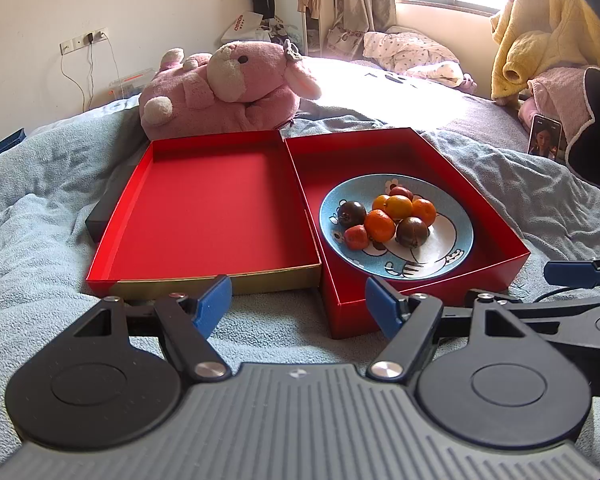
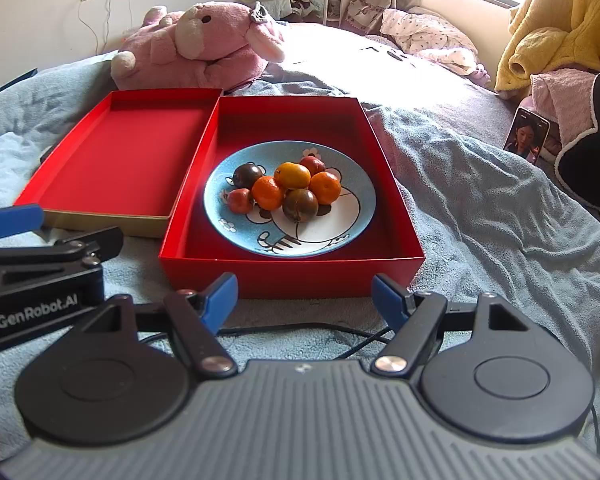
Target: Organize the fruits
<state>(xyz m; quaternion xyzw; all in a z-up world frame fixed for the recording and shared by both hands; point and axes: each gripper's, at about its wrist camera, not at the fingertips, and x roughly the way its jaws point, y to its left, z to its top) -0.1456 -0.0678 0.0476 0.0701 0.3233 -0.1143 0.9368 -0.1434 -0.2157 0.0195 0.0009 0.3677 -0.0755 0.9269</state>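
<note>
Setting: a bed under a blue blanket (image 2: 460,208), with a pink plush toy (image 1: 228,84) behind the boxes and a phone (image 2: 526,134) propped off to the right.
Deep red box (image 2: 292,276): open, standing on the blanket; it holds the plate.
Shallow red tray (image 1: 204,208): touching the deep box on its left side; nothing shows on its floor.
Plate (image 2: 340,232): blue, with a cartoon print, lying flat inside the deep box.
Fruits (image 2: 286,188): seven small pieces heaped together on the plate, touching one another; three orange ones, two dark purplish ones, two reddish ones.
Left gripper (image 1: 298,308): fingers spread wide, nothing between them, low over the blanket just short of both boxes.
Right gripper (image 2: 304,300): fingers likewise parted and empty, in front of the deep box's near wall.
Stage: the mixed heap would fit fruit waiting to be sorted by kind, or fruit already gathered onto the plate; the pictures do not settle which.
Handling, as a judgement: round pieces probably roll, so any grasp should centre the pads across one fruit at the heap's edge and lift straight up, clear of the box wall, without nudging its neighbours.
Risk: the soft blanket may let the boxes shift under pressure.
</note>
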